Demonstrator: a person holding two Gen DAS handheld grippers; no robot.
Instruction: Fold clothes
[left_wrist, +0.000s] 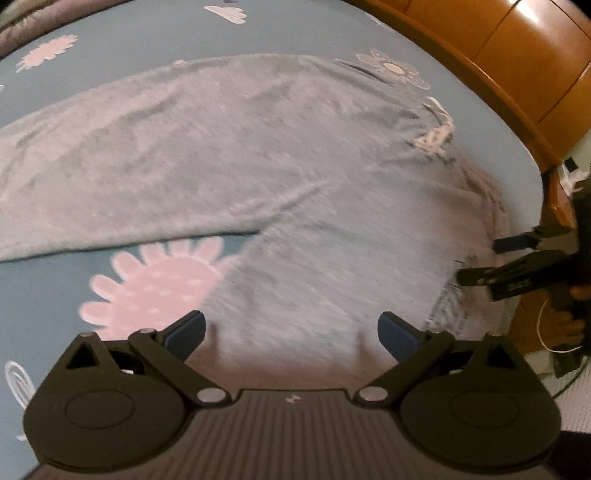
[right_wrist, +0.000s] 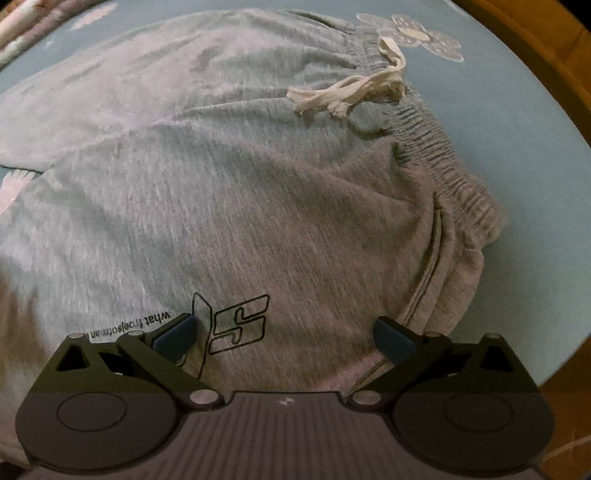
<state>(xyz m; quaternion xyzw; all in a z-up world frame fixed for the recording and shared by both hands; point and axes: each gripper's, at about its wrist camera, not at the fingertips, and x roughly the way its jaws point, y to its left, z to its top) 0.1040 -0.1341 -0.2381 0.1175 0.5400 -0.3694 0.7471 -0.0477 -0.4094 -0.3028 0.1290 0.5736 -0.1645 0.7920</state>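
Grey sweatpants (right_wrist: 258, 206) lie spread flat on the blue flowered bedsheet (left_wrist: 110, 44), legs running off toward 9 o'clock, gathered waistband (right_wrist: 436, 147) at 2 o'clock in the right wrist view. A white drawstring (right_wrist: 354, 88) sits tied at 12 to 1 o'clock, and a black printed logo (right_wrist: 236, 325) shows at 6 o'clock. In the left wrist view the two legs split over a pink flower (left_wrist: 155, 284) at 8 o'clock. The left gripper (left_wrist: 291, 332) hangs spread wide over the near leg, nothing between its fingers. The right gripper (right_wrist: 284, 334) is also wide apart, empty, just above the logo; in the left view it shows at 3 o'clock (left_wrist: 480, 262), fingers parted at the fabric's edge. A wooden bedframe (left_wrist: 517, 55) curves at 1 o'clock.
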